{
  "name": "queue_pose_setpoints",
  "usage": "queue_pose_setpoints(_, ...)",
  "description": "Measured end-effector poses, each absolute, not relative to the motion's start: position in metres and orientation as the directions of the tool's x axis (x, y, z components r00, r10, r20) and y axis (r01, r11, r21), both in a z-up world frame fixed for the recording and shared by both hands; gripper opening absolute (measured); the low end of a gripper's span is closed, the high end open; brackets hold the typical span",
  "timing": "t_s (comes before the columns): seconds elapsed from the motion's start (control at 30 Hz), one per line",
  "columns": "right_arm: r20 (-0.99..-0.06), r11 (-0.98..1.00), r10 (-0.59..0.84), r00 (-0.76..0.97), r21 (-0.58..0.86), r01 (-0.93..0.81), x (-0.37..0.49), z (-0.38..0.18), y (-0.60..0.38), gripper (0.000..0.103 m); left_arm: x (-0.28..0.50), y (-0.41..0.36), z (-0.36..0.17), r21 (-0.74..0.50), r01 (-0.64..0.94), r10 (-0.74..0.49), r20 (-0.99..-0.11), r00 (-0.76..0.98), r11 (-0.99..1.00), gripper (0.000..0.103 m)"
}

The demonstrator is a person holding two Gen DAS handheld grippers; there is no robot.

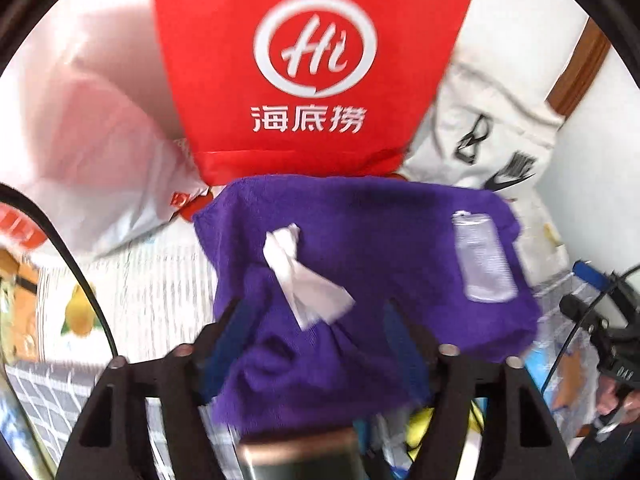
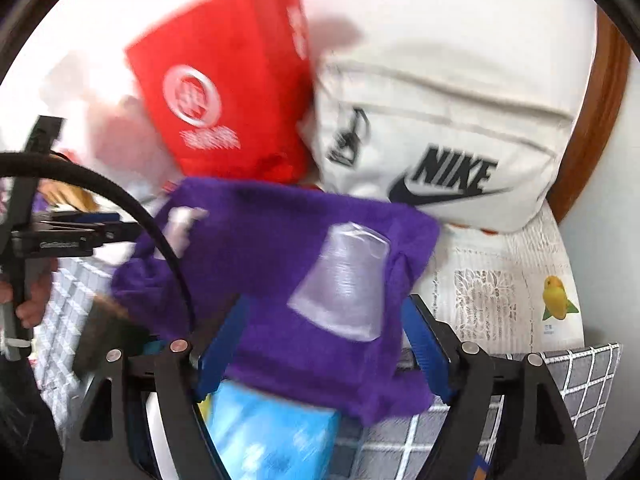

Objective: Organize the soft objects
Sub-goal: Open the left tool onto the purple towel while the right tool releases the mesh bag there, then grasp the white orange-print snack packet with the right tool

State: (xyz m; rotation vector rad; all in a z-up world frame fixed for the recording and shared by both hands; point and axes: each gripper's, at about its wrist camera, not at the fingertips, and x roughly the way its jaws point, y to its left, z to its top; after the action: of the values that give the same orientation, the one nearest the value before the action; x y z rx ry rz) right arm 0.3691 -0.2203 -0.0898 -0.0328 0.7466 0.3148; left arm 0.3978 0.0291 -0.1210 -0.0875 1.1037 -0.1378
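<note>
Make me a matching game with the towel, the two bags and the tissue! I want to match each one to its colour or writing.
Things:
1. towel
2. paper bag
3. cloth bag
4. tissue

Matches:
a. red with a white round logo
b. purple
c. says NIKE
d. white, crumpled on the towel

Pairs: 1-b, 2-a, 3-c, 4-d

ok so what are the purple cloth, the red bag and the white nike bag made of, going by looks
Purple cloth: looks like microfibre or terry, given its fuzzy, matte pile and soft folds.
Red bag: probably non-woven fabric or coated paper; flat, stiff, matte panels with a printed white logo. Blur leaves it open.
White Nike bag: seems woven canvas or nylon; matte, seamed, slumping softly.
</note>
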Motion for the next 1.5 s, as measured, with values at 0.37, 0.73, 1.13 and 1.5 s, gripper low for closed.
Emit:
queue_pose_setpoints(0.37, -0.57, 0.966, 0.203, 0.796, -0.015, -0.257, 0.241, -0.089, -0.225, 0.08, 0.268, 0.046, -0.084, -0.29, 0.121, -0.309, -0.796, 0.52, 0.949, 0.078)
queue_pose_setpoints(0.73, -0.576, 0.952, 0.185, 0.796, -0.096, -0.29, 0.13, -0.145, -0.19, 0.08, 0.173, 0.044, -0.13, -0.365, 0.009, -0.331, -0.832, 0.445, 0.931, 0.078)
queue_pose_setpoints(1.13, -0.598, 0.926, 0.301, 0.743, -0.004, -0.378, 0.093, -0.204, -0.184, 0.081, 0.113, 0.031, -0.123, -0.148, -0.022, -0.113, -0.832, 0.543, 0.989, 0.078)
queue_pose_setpoints(1.5, -0.656, 0.932, 0.248, 0.713, -0.04, -0.361, 0.113, -0.238, -0.172, 0.081, 0.105, 0.023, -0.124, -0.138, -0.004, -0.115, -0.836, 0.536, 0.99, 0.078)
